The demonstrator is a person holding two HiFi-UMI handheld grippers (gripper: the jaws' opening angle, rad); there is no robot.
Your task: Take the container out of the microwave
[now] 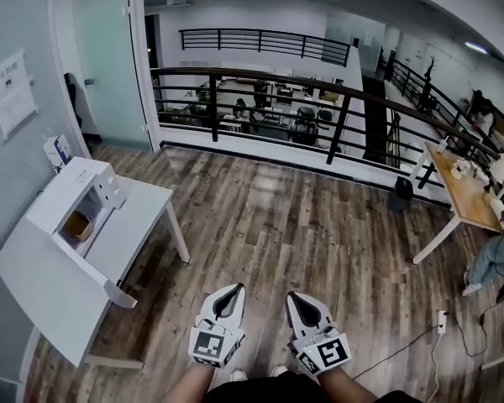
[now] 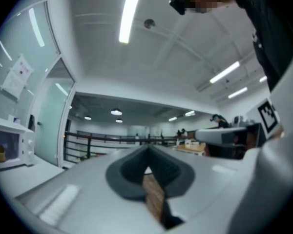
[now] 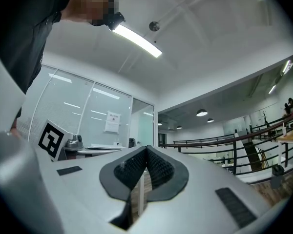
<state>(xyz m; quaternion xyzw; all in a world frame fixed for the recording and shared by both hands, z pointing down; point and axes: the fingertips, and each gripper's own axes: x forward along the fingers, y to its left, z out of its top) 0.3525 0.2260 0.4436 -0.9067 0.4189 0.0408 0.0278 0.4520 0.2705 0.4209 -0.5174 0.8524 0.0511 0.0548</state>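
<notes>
Both the left gripper [image 1: 229,297] and the right gripper [image 1: 303,303] are closed with nothing between the jaws. They are held low over the floor, well apart from the microwave [image 1: 70,193] on the table [image 1: 143,218] at the left. The container [image 1: 77,225] sits inside the cavity, and the door appears to be open. The likely trouble is arriving with jaws shut and shoving the container deeper, or clipping the door or cavity wall on the way in. A one-sided pinch on the rim could tilt it and spill its contents, which cannot be seen.
</notes>
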